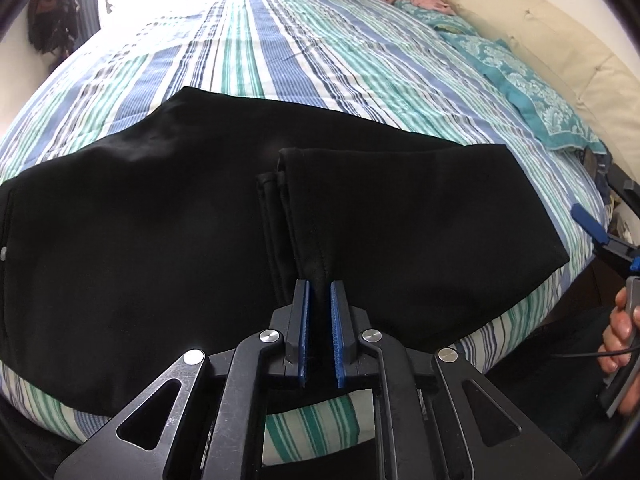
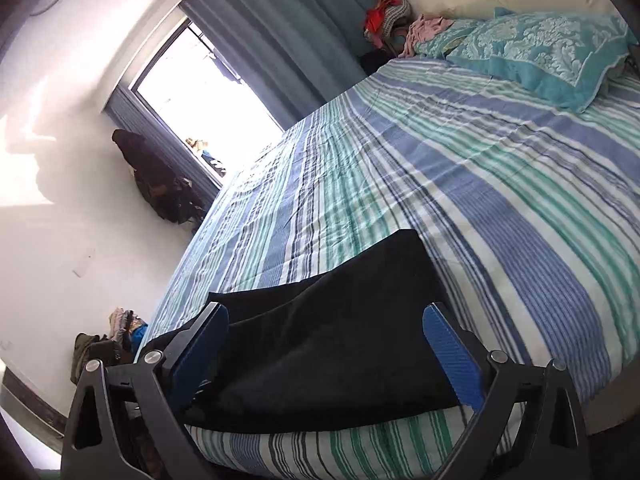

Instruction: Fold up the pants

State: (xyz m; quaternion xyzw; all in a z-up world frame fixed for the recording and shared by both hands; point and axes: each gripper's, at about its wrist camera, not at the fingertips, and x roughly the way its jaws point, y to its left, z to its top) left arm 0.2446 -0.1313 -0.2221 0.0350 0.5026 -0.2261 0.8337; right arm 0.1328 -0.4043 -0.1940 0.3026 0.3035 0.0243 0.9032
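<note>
Black pants [image 1: 160, 220] lie folded across the near edge of a striped bed [image 1: 280, 48]. My left gripper [image 1: 319, 286] is shut on the pants' hem end, which is folded back over the middle of the pants. The leg cuffs [image 1: 280, 176] point away from me. My right gripper [image 2: 326, 320] is open, its blue pads [image 2: 452, 356] standing wide apart over the right end of the pants [image 2: 340, 344], not gripping. The right gripper also shows in the left wrist view [image 1: 600, 236] at the right edge, held by a hand [image 1: 620, 332].
A teal patterned pillow [image 2: 540, 48] and a cream headboard [image 1: 540, 40] are at the bed's far right. Clothes piles sit at the far corner [image 2: 388, 16] and on the floor [image 2: 116, 336]. A bright window [image 2: 200, 92] with curtains is beyond the bed.
</note>
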